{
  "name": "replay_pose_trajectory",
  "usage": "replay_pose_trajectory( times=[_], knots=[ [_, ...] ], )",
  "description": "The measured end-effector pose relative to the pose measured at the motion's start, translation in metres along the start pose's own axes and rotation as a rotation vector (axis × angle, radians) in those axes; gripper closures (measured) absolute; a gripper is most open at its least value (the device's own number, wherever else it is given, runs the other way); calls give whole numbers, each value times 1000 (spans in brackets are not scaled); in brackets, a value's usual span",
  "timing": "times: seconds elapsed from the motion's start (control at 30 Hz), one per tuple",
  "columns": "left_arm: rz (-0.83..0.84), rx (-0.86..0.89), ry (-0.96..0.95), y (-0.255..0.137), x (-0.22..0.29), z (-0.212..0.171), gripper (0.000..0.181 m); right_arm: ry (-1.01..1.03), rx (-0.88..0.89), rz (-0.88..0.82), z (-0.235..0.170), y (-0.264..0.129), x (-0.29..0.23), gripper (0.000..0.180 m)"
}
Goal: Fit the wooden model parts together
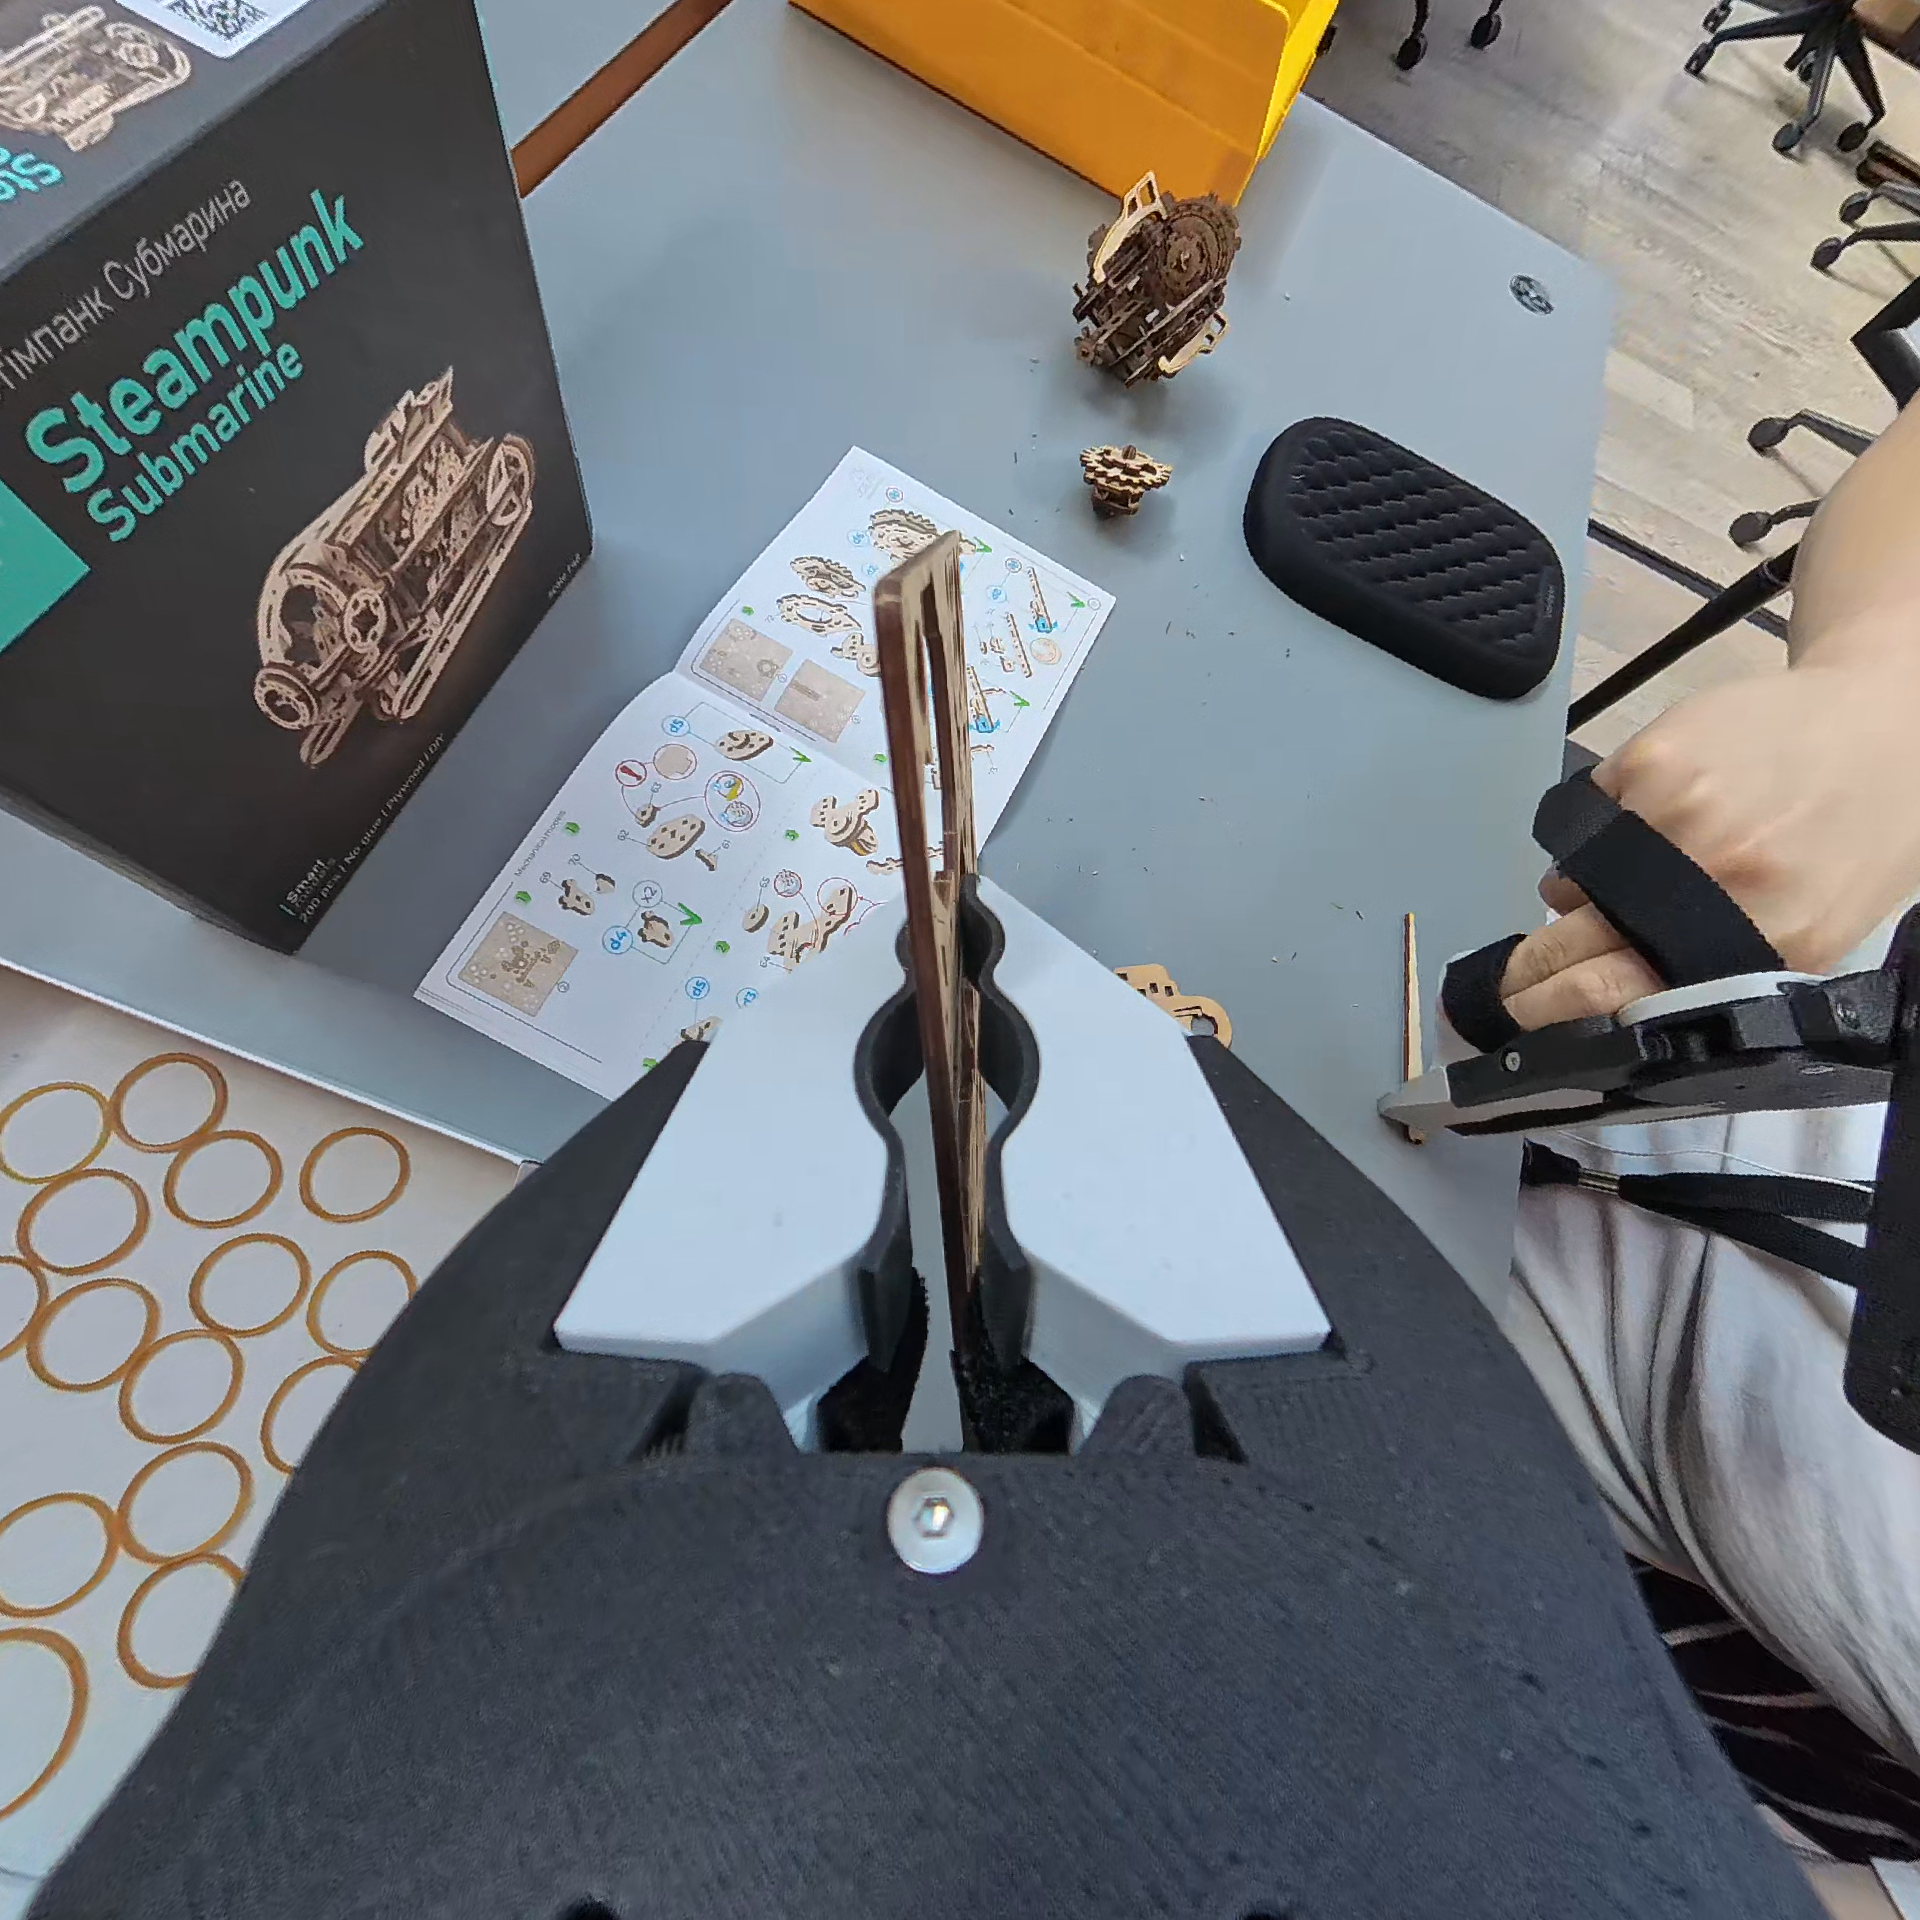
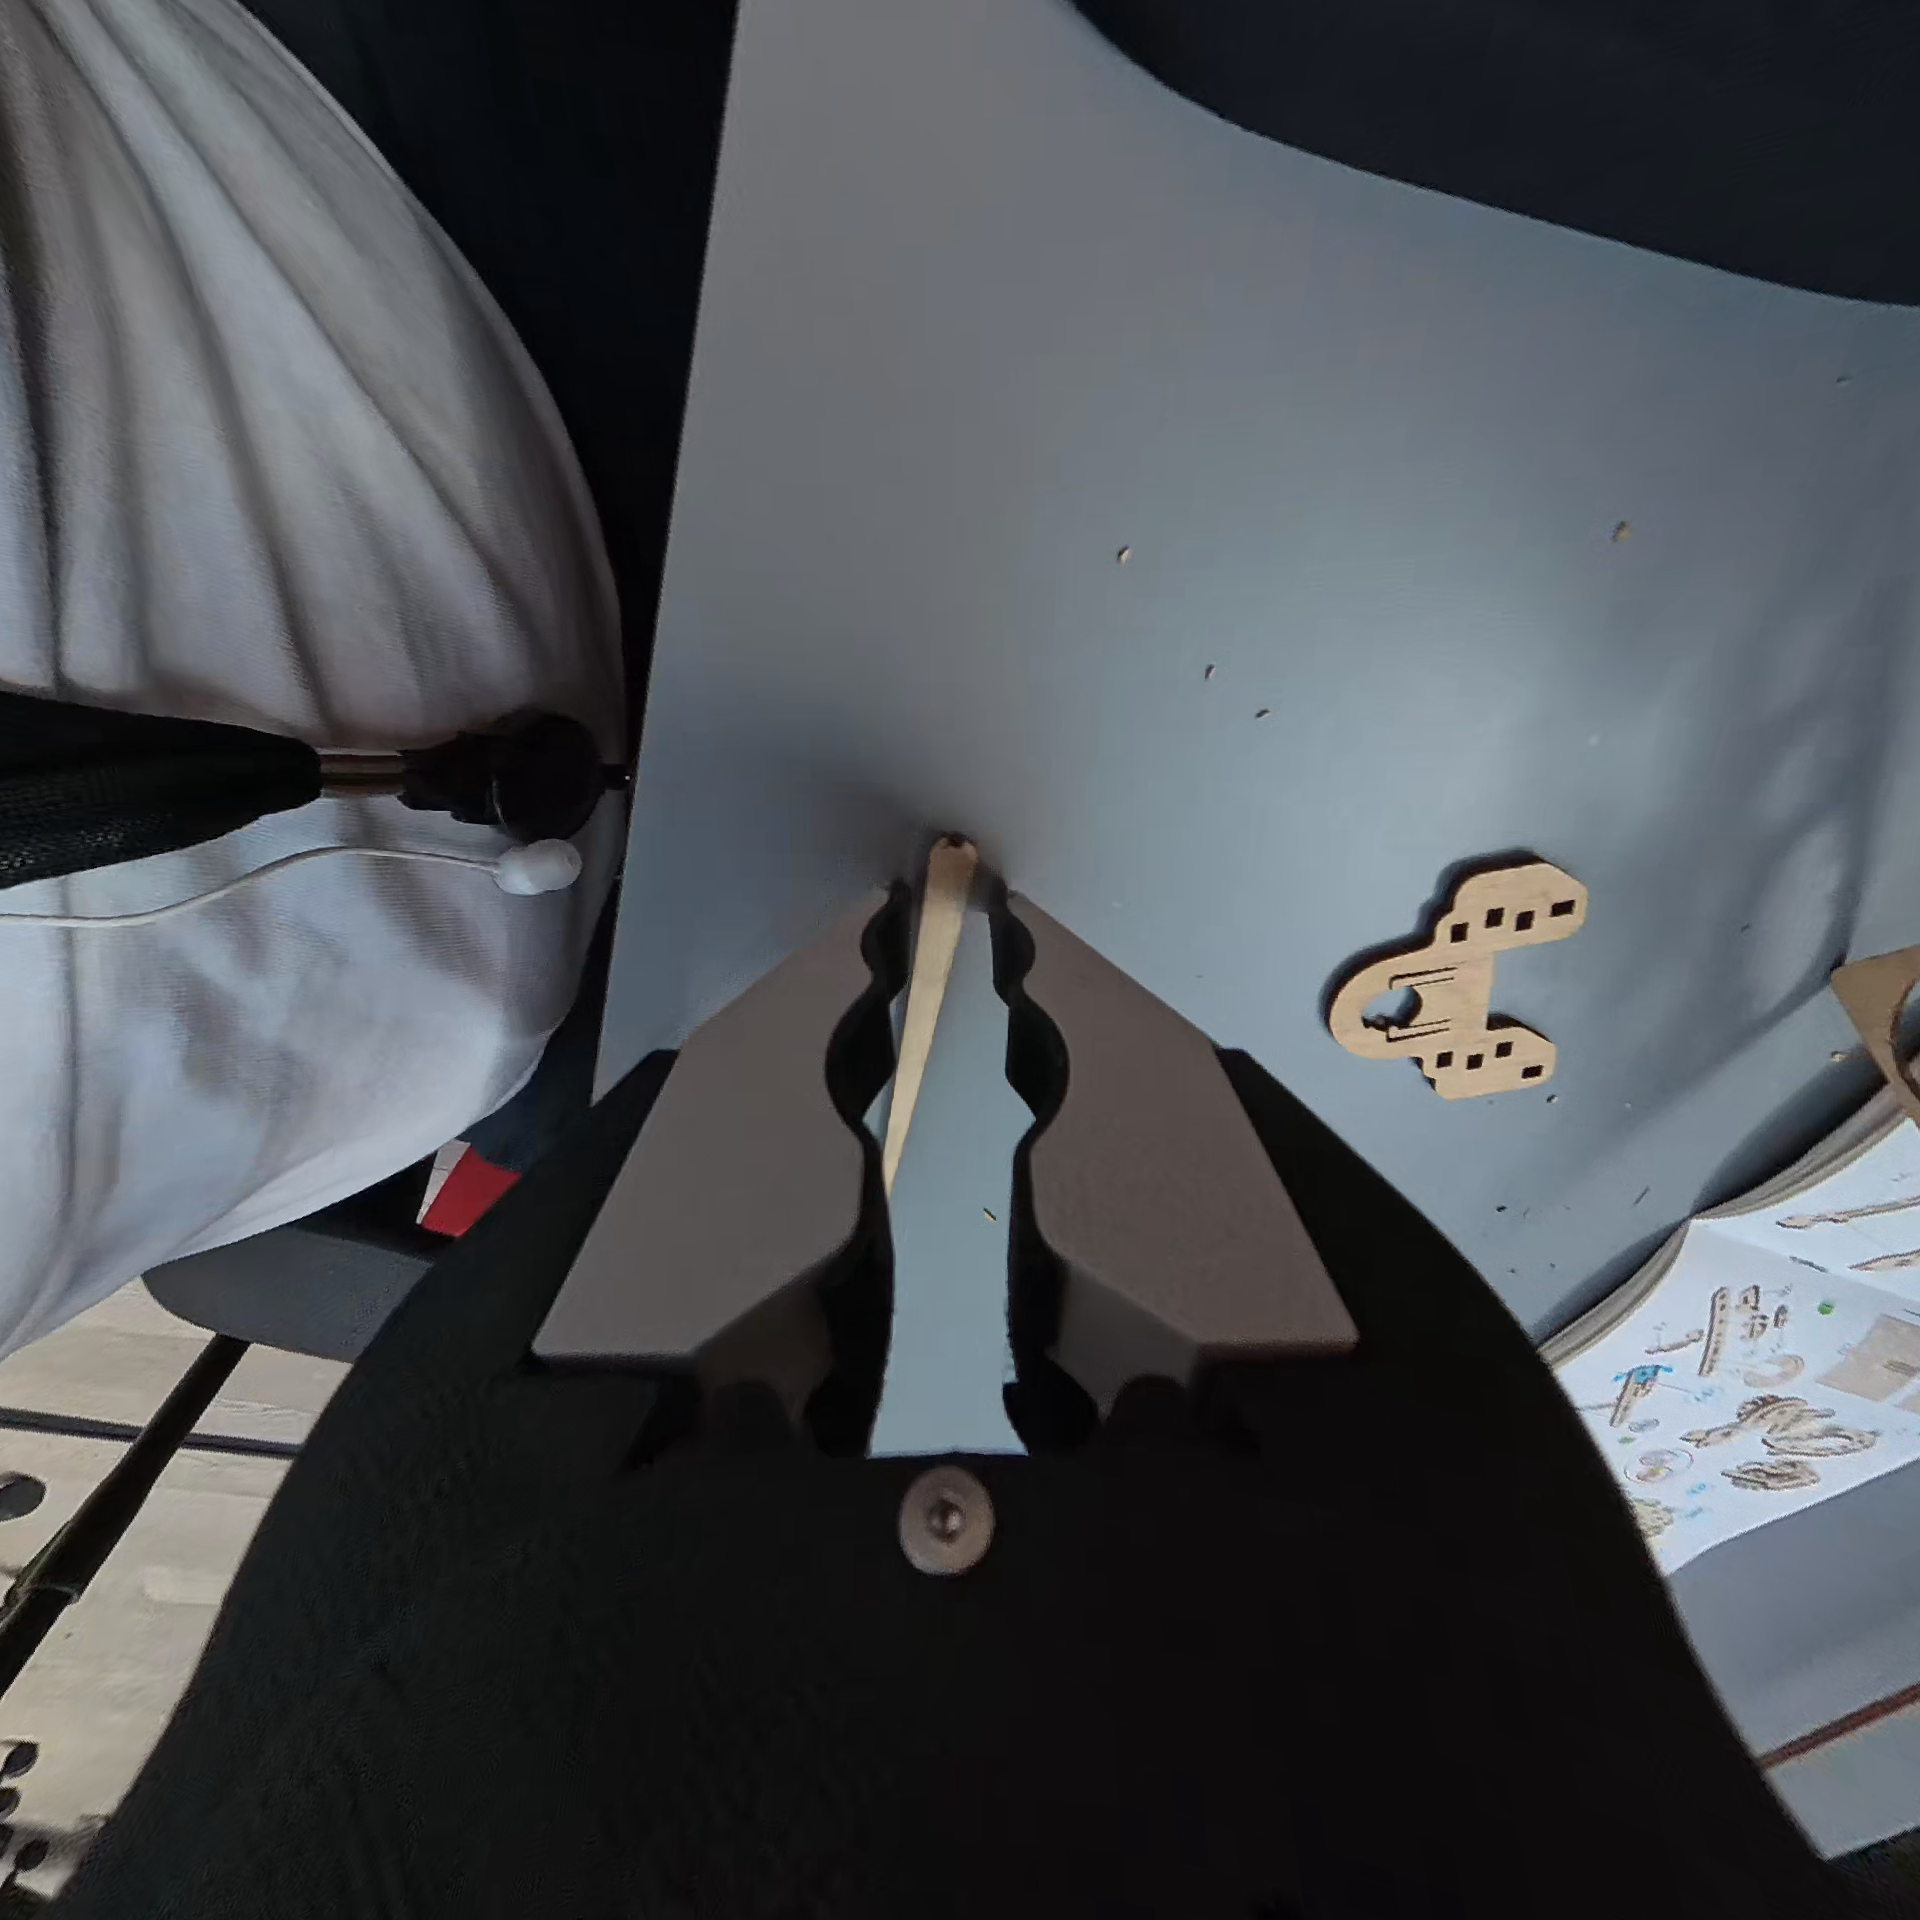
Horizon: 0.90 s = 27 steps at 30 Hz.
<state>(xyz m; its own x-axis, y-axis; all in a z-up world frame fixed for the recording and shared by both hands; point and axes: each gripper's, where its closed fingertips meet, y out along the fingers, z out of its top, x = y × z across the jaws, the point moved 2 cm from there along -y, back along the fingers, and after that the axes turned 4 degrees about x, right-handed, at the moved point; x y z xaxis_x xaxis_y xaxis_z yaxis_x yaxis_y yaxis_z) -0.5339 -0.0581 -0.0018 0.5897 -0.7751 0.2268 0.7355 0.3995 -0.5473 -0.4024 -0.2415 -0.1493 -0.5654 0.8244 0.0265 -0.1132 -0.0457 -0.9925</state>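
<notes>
The thin wooden panel stands edge-on, clamped between the pressed-together pads of the left gripper; it looks light, stiff and easily snapped, best held low near its solid edge. At three o'clock the right gripper hovers at the grey table, its fingers part-spread around a slim wooden stick without clearly pinching it. Only the right wrist view shows the slotted flat piece whole; only the left shows the gear assembly at one o'clock.

Left wrist view bright, sharp, fisheye-bent at edges; right wrist view dim, shadowed (lower-left corner blurred).
</notes>
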Motion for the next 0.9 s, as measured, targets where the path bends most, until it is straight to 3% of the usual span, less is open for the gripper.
replay_pose_trajectory(
  times=[0.03,0.2,0.27,0.43,0.53,0.6,0.9],
  knots=[
    [-3,2,-4,0,0,0,180,3,0,9,0,0,-1,172],
    [-55,31,-56,1,-2,-1,180,-9,126,-64,-4,-9,9,173],
    [-99,15,-75,5,1,-5,180,56,372,-101,0,-38,27,173],
    [-216,0,-117,17,9,-8,181,52,1287,-400,-17,-172,91,174],
    [-290,-18,-147,24,16,-12,180,54,1507,-440,-46,-204,114,174],
    [-316,-29,-177,31,15,-14,181,14,1557,-457,-53,-210,126,174],
    [-432,-61,-366,52,-1,-32,180,-266,1435,-395,-31,-197,158,173]
  ],
)
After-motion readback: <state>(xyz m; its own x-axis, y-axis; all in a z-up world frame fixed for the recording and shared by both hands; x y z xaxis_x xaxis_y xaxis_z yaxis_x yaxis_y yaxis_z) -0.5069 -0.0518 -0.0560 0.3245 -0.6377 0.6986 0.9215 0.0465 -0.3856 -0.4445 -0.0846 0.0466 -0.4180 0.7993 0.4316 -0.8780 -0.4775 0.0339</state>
